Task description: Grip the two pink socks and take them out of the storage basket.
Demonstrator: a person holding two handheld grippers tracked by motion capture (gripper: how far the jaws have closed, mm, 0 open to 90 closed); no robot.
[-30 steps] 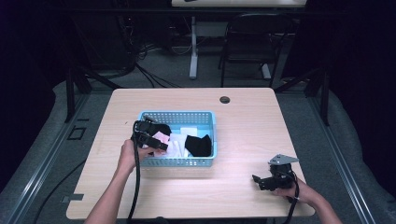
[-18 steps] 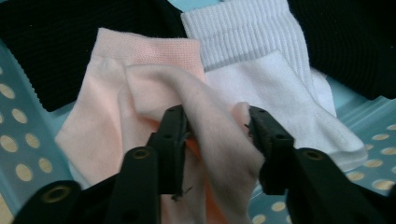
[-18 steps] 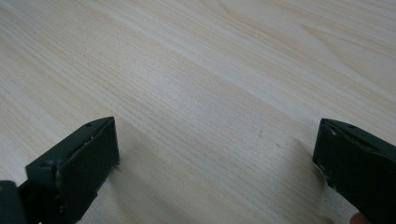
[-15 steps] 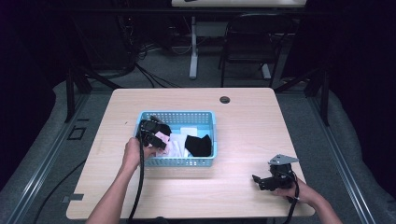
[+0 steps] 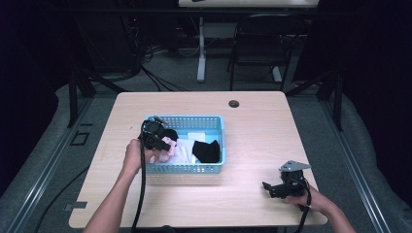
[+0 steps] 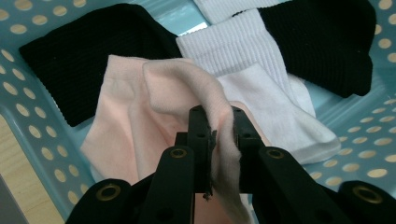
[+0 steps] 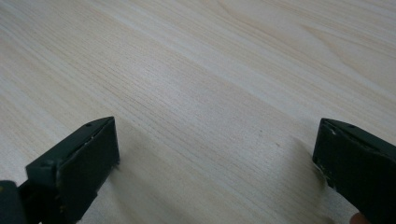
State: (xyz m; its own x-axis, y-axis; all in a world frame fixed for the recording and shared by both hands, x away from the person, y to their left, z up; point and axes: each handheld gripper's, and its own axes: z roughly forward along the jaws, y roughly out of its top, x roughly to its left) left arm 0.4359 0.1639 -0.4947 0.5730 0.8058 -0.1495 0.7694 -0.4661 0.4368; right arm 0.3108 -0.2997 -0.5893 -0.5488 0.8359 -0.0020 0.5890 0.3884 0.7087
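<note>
A blue plastic basket (image 5: 217,127) in the middle of the table holds pink, white and black socks. My left gripper (image 5: 163,143) reaches into its left end; its jaws have just been closing and now pinch a fold of the pink sock (image 6: 163,98). In the left gripper view my left gripper (image 6: 217,122) has the cloth squeezed between its pads, with a white sock (image 6: 261,88) and black socks (image 6: 79,51) lying around it. My right gripper (image 5: 270,188) rests on the table at the front right. In the right gripper view my right gripper (image 7: 215,154) stands open over bare wood.
The wooden table (image 5: 272,116) has a round cable hole (image 5: 233,103) at its back. A black sock (image 5: 206,150) lies in the basket's right half. A dark chair (image 5: 257,43) and cables stand on the floor behind the table.
My left gripper has shifted slightly right into the basket's left end, onto the pink sock. The right gripper has stayed where it was.
</note>
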